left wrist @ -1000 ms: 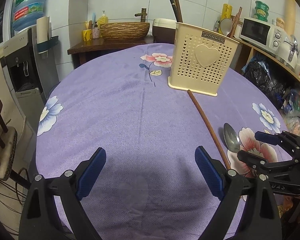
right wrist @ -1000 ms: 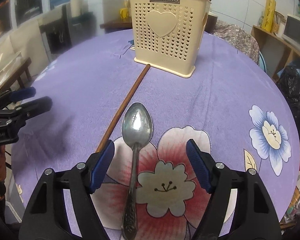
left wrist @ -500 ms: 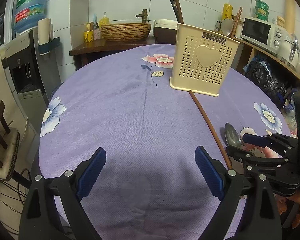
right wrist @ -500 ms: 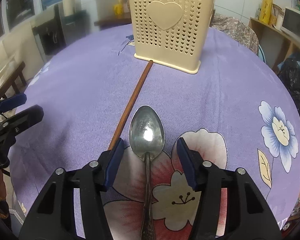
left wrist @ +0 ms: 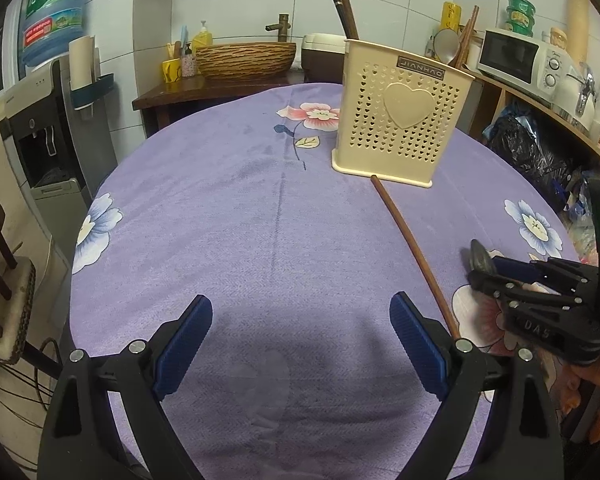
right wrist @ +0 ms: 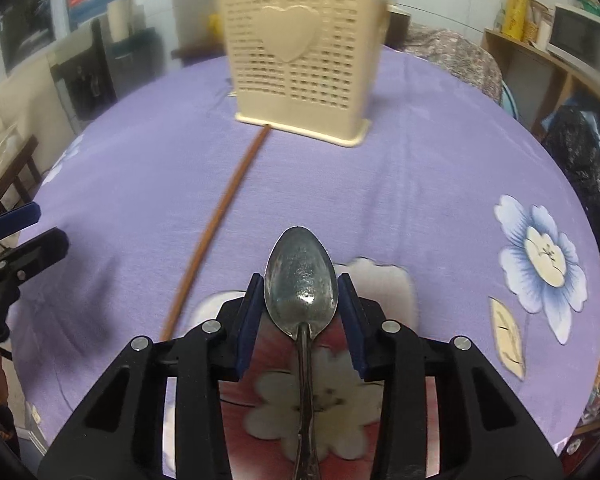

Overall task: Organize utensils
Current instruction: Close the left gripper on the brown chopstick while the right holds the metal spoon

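Note:
A metal spoon (right wrist: pixel 300 280) lies between the blue pads of my right gripper (right wrist: pixel 300 300), which is shut on its bowl; the bowl tip also shows in the left wrist view (left wrist: pixel 482 261). A long brown chopstick (right wrist: pixel 216 220) lies on the purple cloth left of the spoon, its far end at the cream utensil holder (right wrist: pixel 304 52). In the left wrist view the chopstick (left wrist: pixel 412 252) runs from the holder (left wrist: pixel 404 112) toward my right gripper (left wrist: pixel 496 272). My left gripper (left wrist: pixel 300 344) is open and empty above the cloth, seen at the left edge (right wrist: pixel 16 232) of the right wrist view.
The round table (left wrist: pixel 220 220) wears a purple flowered cloth. Behind it stand a water dispenser (left wrist: pixel 40 120), a wooden counter with a woven basin (left wrist: pixel 244 60), and a shelf with a microwave (left wrist: pixel 516 56). A wooden chair (left wrist: pixel 0 264) stands at the left.
My right gripper moved forward along the spoon and closed its pads on the bowl. The left gripper stayed open and nearly still.

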